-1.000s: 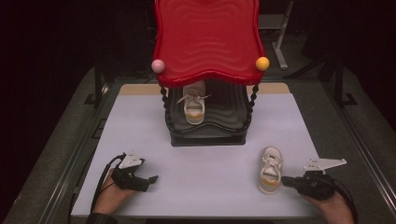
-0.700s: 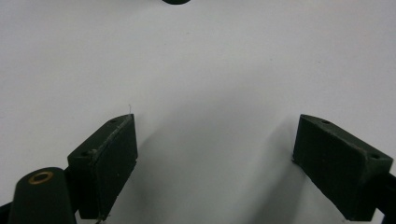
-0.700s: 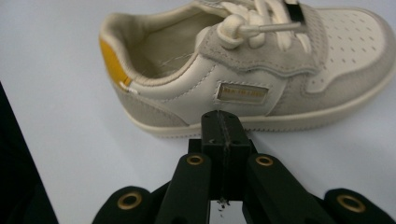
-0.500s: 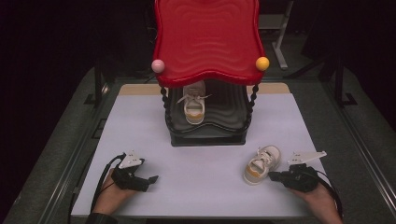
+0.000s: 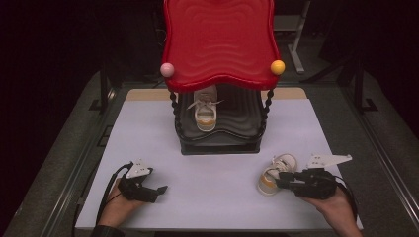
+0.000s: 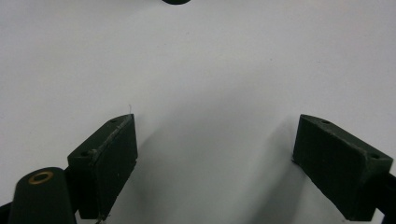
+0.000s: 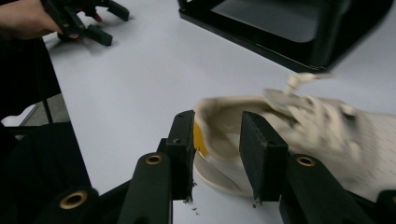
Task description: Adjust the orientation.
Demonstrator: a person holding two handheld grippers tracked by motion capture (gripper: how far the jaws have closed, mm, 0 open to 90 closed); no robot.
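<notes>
Worktop [image 5: 148, 128]: flat matte sheet, pale lavender-white, rectangular, on a darker grey frame.

Rack [image 5: 220, 140] at far centre: black base tray with wavy ribbed floor, twisted black posts at the front corners. Glossy red moulded roof [image 5: 220, 42] on top, scalloped edge, rippled surface. Pink ball [image 5: 167, 69] on its front left corner, yellow ball [image 5: 277, 67] on its front right.

Shoe inside the rack [image 5: 205, 111]: small off-white sneaker, laced, orange-yellow patch at the heel, sits left of centre on the ribbed floor, heel towards the near side.

Second shoe [image 5: 275, 173]: same type, soft off-white upper, rubbery pale sole, yellow heel patch. Near right on the worktop, well short of the rack, heel end pointing near-left, tilted; can't tell whether the sole is fully down.

Right tongs [image 5: 282, 180], near right: black blocky jaws, grey three-cornered plate on top. Jaws have just been opening. In the right gripper view one jaw sits outside the heel and the other inside the shoe's opening, straddling the heel wall with slack showing, so not clamping. Shoe blurred there.

Left tongs [image 5: 160, 190], near left: jaws wide apart over bare worktop, nothing between them. Pads [image 6: 109, 163] are dark, wedge-shaped, faintly scuffed.
</notes>
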